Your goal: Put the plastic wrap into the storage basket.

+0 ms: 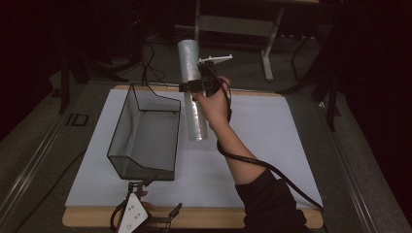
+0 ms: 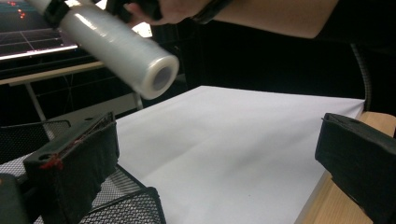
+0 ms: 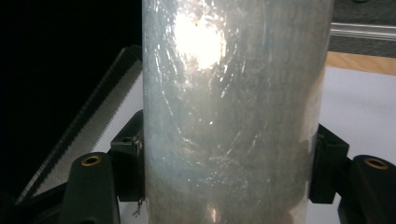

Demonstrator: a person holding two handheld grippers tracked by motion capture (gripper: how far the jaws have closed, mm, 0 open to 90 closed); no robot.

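A long roll of clear plastic wrap (image 1: 192,92) hangs in the air over the white sheet, just right of the black wire mesh basket (image 1: 145,133). My right gripper (image 1: 197,86) is shut on the roll's (image 3: 233,112) middle, one jaw on each side. From the left gripper view the roll (image 2: 116,44) points its open core toward me, held up by the person's hand. My left gripper (image 1: 156,198) rests at the table's front edge beside the basket's near corner (image 2: 126,207), jaws wide apart with nothing between them.
A white sheet (image 1: 262,141) covers most of the wooden table (image 1: 204,217). A black cable (image 1: 262,167) trails from the right gripper along the forearm. Table legs and frames (image 1: 269,53) stand on the floor behind.
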